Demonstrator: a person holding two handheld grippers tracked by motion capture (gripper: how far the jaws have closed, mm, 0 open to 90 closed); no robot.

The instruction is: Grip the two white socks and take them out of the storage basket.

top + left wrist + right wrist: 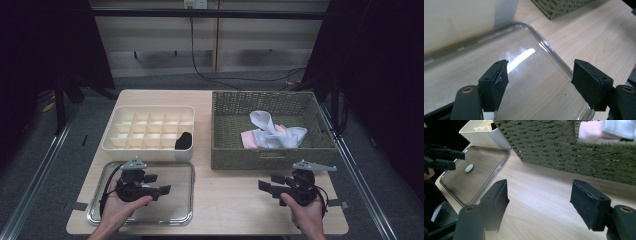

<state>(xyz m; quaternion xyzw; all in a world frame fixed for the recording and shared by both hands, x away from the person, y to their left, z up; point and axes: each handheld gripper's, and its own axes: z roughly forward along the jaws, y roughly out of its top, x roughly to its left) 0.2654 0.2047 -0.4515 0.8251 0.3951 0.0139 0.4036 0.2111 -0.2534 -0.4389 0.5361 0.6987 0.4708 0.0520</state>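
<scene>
High view, lower part of frame: I have both hands at the near edge of the tabletop (225, 200). My left gripper (159, 185) sits at lower left, over the clear tray (182, 170), jaws pointing toward the right of the frame. Left gripper view: jaws stand well apart, nothing between them, glossy tray floor underneath, tray rim curving off to the right onto bare wood. My right gripper (265, 186) sits at lower right, jaws pointing toward the left of the frame, over bare wood in front of the basket. Right gripper view: jaws wide apart, nothing between the pads, wood grain below them. Woven basket (272, 157) fills the right centre of the high view; white and pink cloths (272, 132) lie in a heap inside it, toward its middle. Cream divided organiser (150, 150) sits at centre left, just behind the tray; one dark item (183, 141) rests in its front right compartment. Right gripper view, upper left: a small round pale disc (469, 168) lies on the tray floor.
</scene>
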